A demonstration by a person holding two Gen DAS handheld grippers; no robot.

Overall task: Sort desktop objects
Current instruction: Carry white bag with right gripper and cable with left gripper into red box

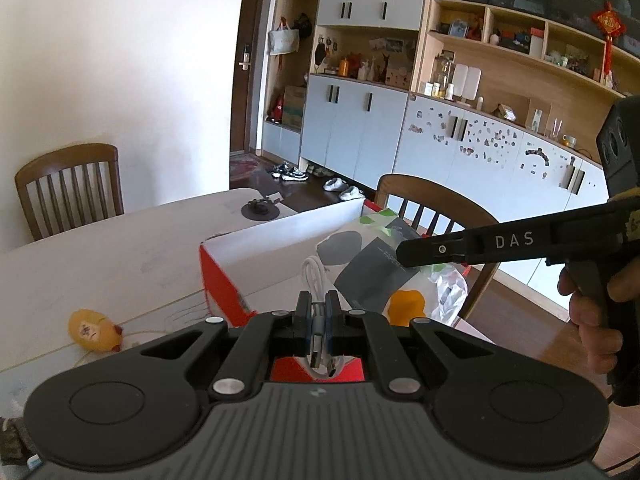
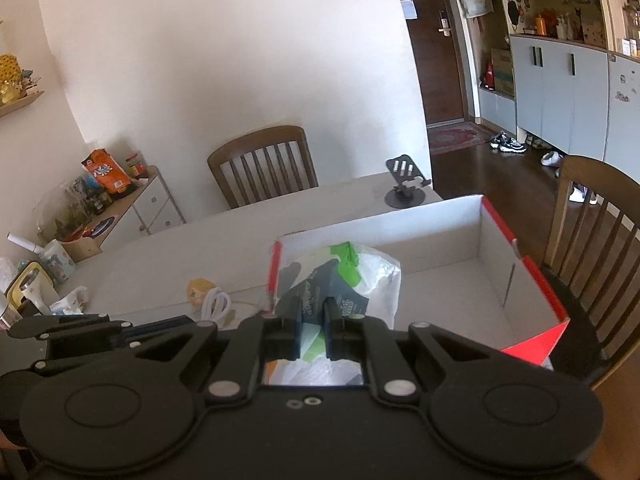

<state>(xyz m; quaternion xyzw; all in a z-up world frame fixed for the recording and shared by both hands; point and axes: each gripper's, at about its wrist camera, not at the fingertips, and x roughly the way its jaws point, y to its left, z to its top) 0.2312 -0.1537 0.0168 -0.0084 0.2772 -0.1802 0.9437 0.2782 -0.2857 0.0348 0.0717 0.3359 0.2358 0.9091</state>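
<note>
My left gripper (image 1: 318, 306) is shut on a coiled white USB cable (image 1: 314, 276) and holds it just in front of the near wall of a red and white cardboard box (image 1: 280, 236). My right gripper (image 2: 311, 314) is shut on a tissue pack (image 2: 352, 276) in green, grey and white plastic wrap and holds it over the box's (image 2: 460, 220) left end. The pack (image 1: 372, 260) and the right gripper's finger (image 1: 460, 246) also show in the left wrist view. The cable (image 2: 216, 304) and the left gripper (image 2: 120, 328) show low left in the right wrist view.
A yellow toy (image 1: 94, 330) lies on the white table (image 1: 120, 248) left of the box. A black phone stand (image 2: 406, 188) stands at the table's far edge. Wooden chairs (image 2: 264, 164) stand beyond and right (image 2: 592, 220) of the table. A cluttered side cabinet (image 2: 120, 204) is far left.
</note>
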